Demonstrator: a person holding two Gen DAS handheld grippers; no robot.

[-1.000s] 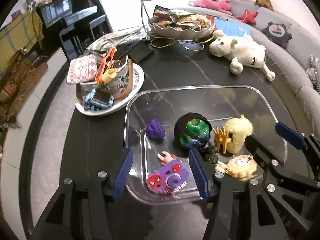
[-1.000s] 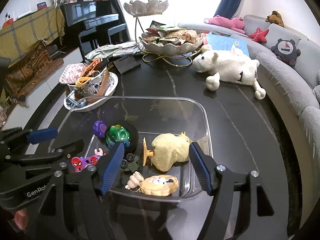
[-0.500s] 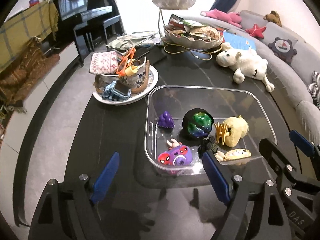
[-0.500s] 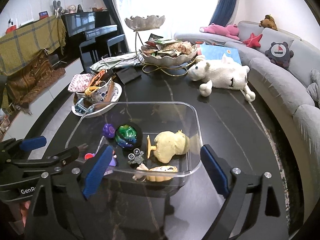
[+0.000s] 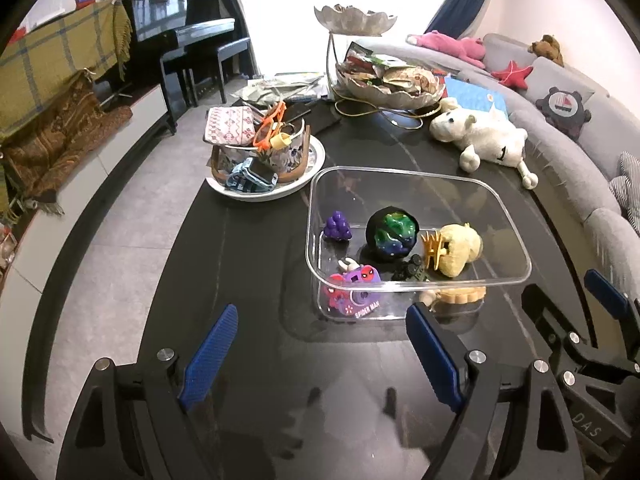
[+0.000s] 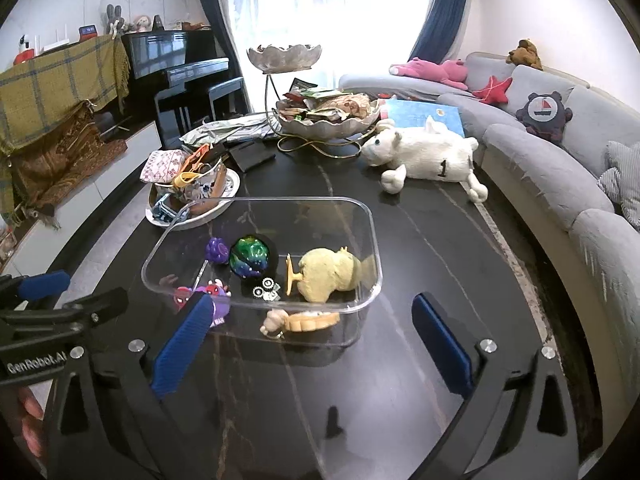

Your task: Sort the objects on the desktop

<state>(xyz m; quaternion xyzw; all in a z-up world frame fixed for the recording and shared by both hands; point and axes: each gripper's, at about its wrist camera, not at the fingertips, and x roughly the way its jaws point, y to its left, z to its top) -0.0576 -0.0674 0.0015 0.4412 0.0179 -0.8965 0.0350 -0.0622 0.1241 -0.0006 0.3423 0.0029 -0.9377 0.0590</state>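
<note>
On the left of the dark table point(image 5: 256, 280) sits a white plate point(image 5: 308, 168) piled with a patterned pouch point(image 5: 230, 130), orange glasses point(image 5: 270, 128) and a blue watch-like item point(image 5: 250, 178). The left gripper point(image 5: 322, 354) hangs above bare tabletop with its blue fingers spread wide and nothing between them. Just beyond it stands the clear plastic box point(image 5: 516, 248), holding the sorted toys: a purple grape cluster point(image 5: 338, 226), a Spider-Man toy camera point(image 5: 354, 292) against the near wall, a green-and-black ball point(image 5: 392, 236), a small dark figure point(image 5: 412, 270) that is too blurred to identify, a yellow plush chick point(image 5: 456, 250) with an orange claw clip point(image 5: 434, 248) touching it, and a lion-faced piece point(image 6: 308, 320) low at the front. The right gripper point(image 6: 316, 346) is likewise wide open and empty, near the box's front right corner. Farther right lie a white plush sheep point(image 6: 428, 158) and a grey sofa point(image 6: 560, 168).
</note>
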